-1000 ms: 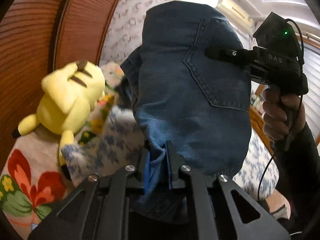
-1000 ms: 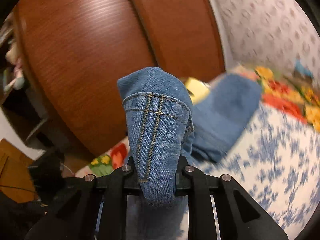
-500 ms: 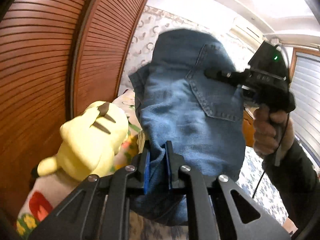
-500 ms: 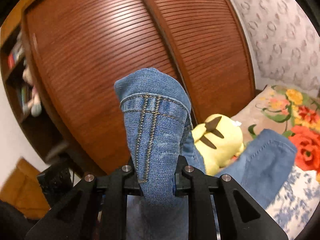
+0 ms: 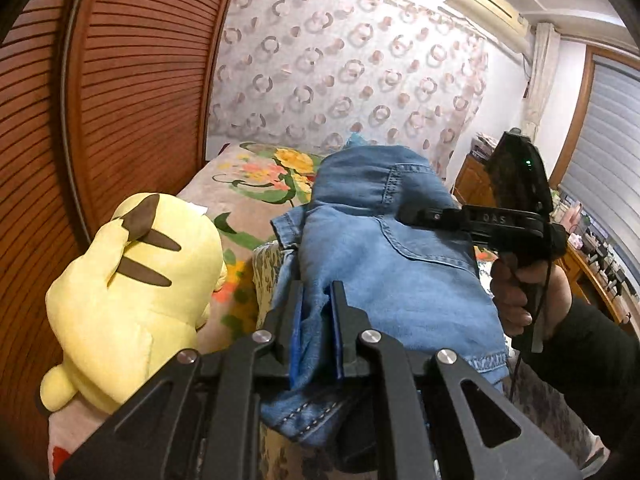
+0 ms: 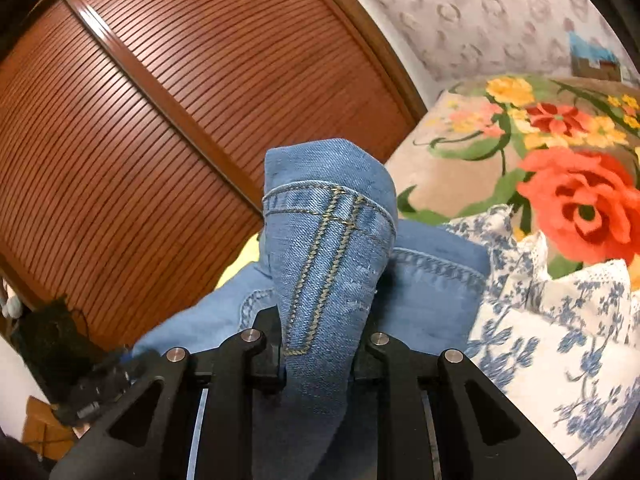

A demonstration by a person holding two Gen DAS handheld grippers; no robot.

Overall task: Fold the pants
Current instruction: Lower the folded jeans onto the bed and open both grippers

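Jeans (image 5: 384, 264) clamped in both grippers' jaws, beside yellow plush (image 5: 132, 280).

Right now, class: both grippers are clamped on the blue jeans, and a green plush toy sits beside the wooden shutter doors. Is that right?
One detail is wrong: the plush toy is yellow, as the left wrist view shows. The left gripper and right gripper do clamp the blue jeans, beside the wooden shutter doors.

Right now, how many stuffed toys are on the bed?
1: a yellow plush toy lies at the bed's left edge beside the wooden doors. The jeans may hide others.
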